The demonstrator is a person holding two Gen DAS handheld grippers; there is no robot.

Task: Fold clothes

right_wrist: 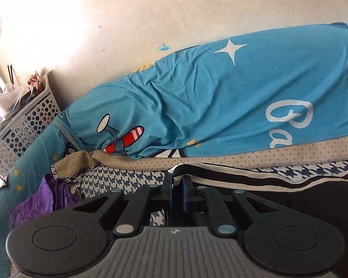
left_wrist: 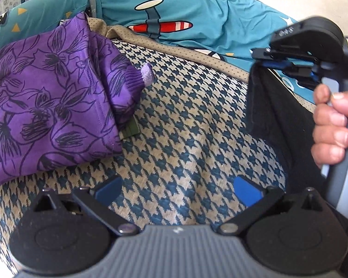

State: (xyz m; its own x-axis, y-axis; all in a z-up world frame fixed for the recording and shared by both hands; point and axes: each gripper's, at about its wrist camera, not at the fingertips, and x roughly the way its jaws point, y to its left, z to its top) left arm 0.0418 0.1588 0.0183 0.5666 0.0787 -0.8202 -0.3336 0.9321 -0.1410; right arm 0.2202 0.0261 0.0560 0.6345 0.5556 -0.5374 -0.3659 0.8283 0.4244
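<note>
Houndstooth bed cover (left_wrist: 185,125) fills the left-wrist view, left gripper (left_wrist: 177,188) spread wide over it. Only the right-wrist view shows the white wall (right_wrist: 150,11) and basket (right_wrist: 27,127). Right gripper (right_wrist: 177,191) pinches the black garment (left_wrist: 273,106) by its striped edge, lifted at the bed's right.

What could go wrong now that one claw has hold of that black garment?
The right gripper pinches only a thin edge of the black garment, so the cloth might slip from its fingers. The left gripper is open and holds nothing, so the far side could sag and fold crookedly. The purple floral garment lies near and might get dragged along.
</note>
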